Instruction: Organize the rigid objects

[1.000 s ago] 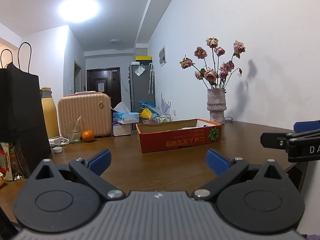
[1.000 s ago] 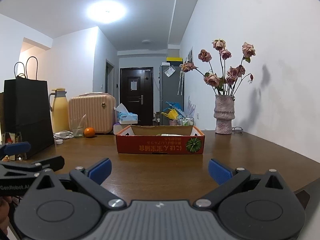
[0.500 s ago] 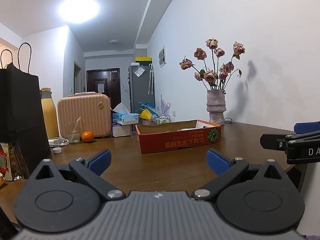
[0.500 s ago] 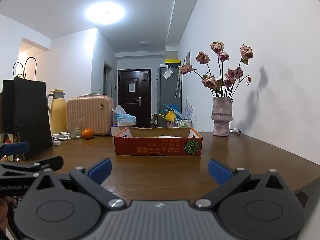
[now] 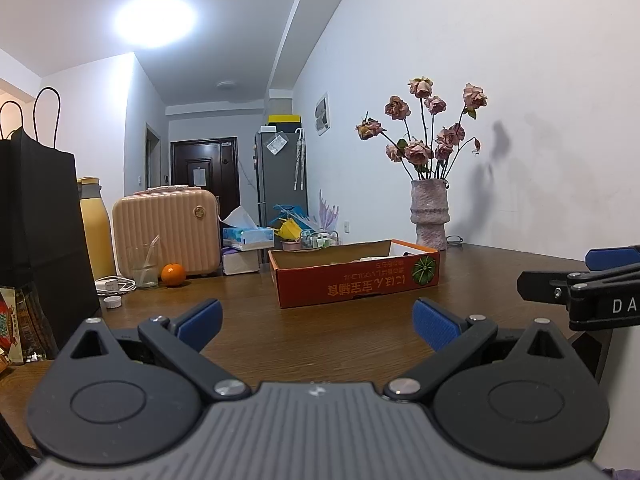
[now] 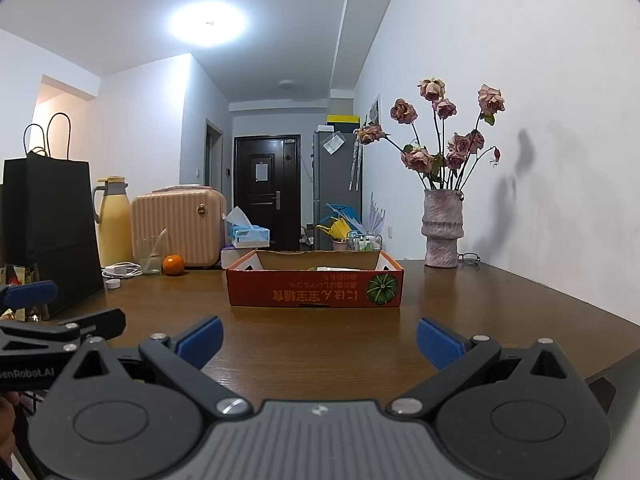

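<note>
Cardboard box [image 6: 314,288], shallow and orange, sits on glossy wooden table [image 6: 480,304]; both grippers' jaws gape empty

Wooden table [image 6: 340,344], orange box [image 6: 314,290], vase [image 6: 442,230], black bag [image 6: 48,232]

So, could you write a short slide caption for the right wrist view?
Open right gripper above wooden table, facing orange cardboard box and vase of dried roses.
</note>
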Tool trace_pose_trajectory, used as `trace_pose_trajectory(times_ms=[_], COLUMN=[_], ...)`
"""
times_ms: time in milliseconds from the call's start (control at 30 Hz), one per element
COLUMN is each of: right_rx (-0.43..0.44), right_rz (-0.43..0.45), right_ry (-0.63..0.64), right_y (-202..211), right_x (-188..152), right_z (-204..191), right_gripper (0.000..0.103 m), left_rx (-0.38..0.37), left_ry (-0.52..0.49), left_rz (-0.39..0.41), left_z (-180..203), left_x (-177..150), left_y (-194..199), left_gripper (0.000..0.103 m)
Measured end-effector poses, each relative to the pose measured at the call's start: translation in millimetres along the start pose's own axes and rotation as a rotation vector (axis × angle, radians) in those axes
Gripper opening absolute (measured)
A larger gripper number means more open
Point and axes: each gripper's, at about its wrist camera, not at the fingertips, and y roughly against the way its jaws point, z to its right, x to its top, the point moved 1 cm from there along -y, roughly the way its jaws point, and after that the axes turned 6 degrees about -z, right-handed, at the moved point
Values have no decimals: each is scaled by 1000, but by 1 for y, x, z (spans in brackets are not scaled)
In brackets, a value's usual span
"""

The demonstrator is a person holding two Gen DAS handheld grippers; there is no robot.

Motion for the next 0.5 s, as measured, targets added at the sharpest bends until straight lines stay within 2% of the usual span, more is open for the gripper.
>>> trace_pose_trajectory(times_ms=[500], right_rx=[2], right_rz=[-4], right_ry=[3], right_y=[0], right_x=[-2], right_z=[0], right_gripper=[103], left_rx=[0], left_ry=[-2], left_rz=[2], left_z=[0], left_x=[0], left_y=[-1], left_gripper=[103])
